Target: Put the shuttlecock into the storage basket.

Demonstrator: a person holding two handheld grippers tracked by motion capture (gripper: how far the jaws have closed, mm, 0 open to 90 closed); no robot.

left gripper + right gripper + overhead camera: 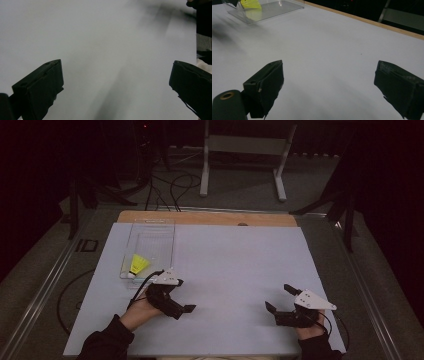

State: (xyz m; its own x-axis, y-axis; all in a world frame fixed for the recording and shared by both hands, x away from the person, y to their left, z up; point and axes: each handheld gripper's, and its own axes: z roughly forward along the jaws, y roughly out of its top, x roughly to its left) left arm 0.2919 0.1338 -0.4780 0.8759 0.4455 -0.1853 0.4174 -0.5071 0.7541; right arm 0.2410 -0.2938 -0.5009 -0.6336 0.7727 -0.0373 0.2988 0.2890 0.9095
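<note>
White tabletop point(235, 270) | yellow shuttlecock point(138, 265) lies inside clear tray point(165, 240), near end | judged light, crushable; cork base is best gripped | left gripper point(184, 312), right gripper point(279, 299) both spread, empty

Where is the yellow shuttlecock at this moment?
In the high view, the yellow shuttlecock lies inside the clear plastic box on the table's left side, at the box's near end, just beyond the left gripper.
</note>
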